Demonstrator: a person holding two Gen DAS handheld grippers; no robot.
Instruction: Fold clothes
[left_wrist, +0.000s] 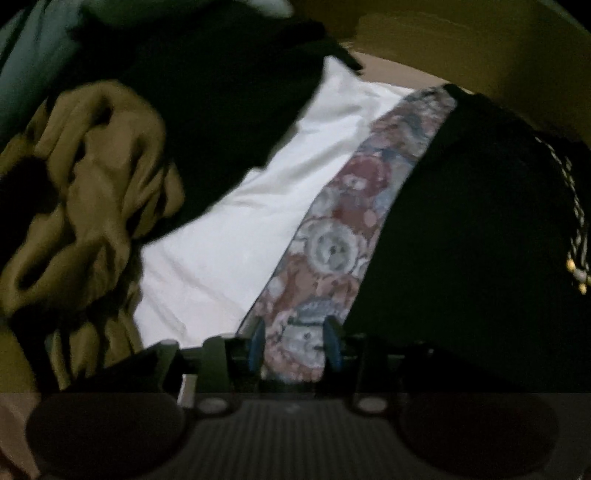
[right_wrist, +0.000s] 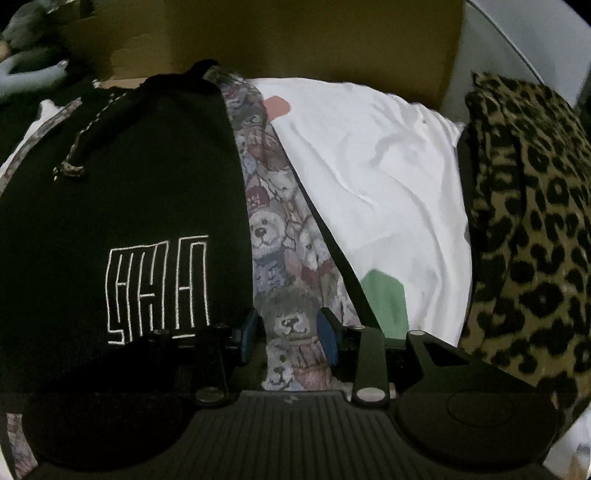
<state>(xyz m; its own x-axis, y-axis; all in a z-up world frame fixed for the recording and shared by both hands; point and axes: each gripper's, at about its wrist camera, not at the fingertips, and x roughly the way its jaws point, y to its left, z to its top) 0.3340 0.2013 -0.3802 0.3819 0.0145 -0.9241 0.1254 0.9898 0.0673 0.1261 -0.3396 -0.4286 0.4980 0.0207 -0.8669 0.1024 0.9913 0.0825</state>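
- Left gripper (left_wrist: 295, 345): blue-padded fingers (left_wrist: 256, 345) standing apart, hanging over the teddy-bear print fabric (left_wrist: 343, 218); nothing is pinched between them, and whether the tips are touching the cloth cannot be told.
- Right gripper (right_wrist: 290, 332): blue-padded fingers (right_wrist: 330, 334) likewise spread and released, framing a bear's face on the same print fabric (right_wrist: 275, 236); no fold of cloth is being clamped.
- Teddy-bear print fabric: running as a narrow strip away from both cameras, lying between the black hoodie and the white garment.
- Black hoodie (right_wrist: 147, 192): lying spread on one side of the strip, showing a white outlined emblem (right_wrist: 159, 288) and a braided drawstring (right_wrist: 83, 147); in the left view it (left_wrist: 461, 229) is filling the right side.
- White garment (right_wrist: 373, 177): lying crumpled on the other side of the strip, showing a pink patch and a green patch; also seen in the left view (left_wrist: 236, 229).
- Leopard-print garment (right_wrist: 528, 221): lying bunched beside the white garment.
- Tan garment (left_wrist: 85, 192): sitting crumpled at the left of the left view, partly under dark cloth.
- Cardboard box wall (right_wrist: 295, 40): standing behind the clothes.
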